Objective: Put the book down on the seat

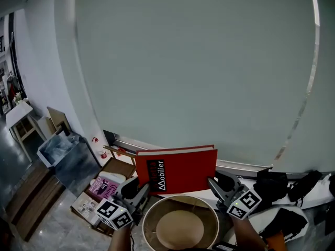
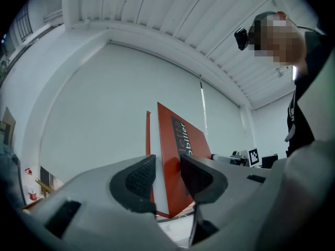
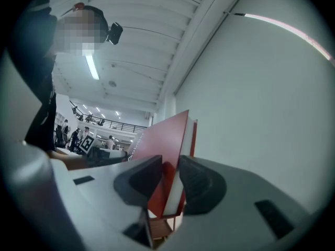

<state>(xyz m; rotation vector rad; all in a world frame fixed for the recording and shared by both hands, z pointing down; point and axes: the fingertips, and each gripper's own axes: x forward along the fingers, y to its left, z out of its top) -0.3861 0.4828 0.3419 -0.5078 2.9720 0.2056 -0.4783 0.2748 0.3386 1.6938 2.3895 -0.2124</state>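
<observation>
Seat (image 1: pixel 180 229) sits right at the bottom, round, pale, nothing on it. Just above its far rim hangs the red book (image 1: pixel 178 169), upright, cover facing us, not down yet.

2 grippers carry it. Left gripper (image 1: pixel 140 191) pinches the lower left corner, and its own view has the pads clamped on cover and pages (image 2: pixel 178 140). Right gripper (image 1: pixel 213 184) does the same on the lower right corner, jaws closed on the book's edge (image 3: pixel 162 135).

Now the risks. Both grips sit low, so most of the book stands above them. I reckon a slack pinch on either side lets it topple forward or back. Should 1 gripper let go before the other, the free end likely swings down and clips the rim.

That seat looks barely wider than the book. Laid off-centre, an overhanging corner could tip it onto the floor, perhaps into the box (image 1: pixel 104 184) of books at left.
</observation>
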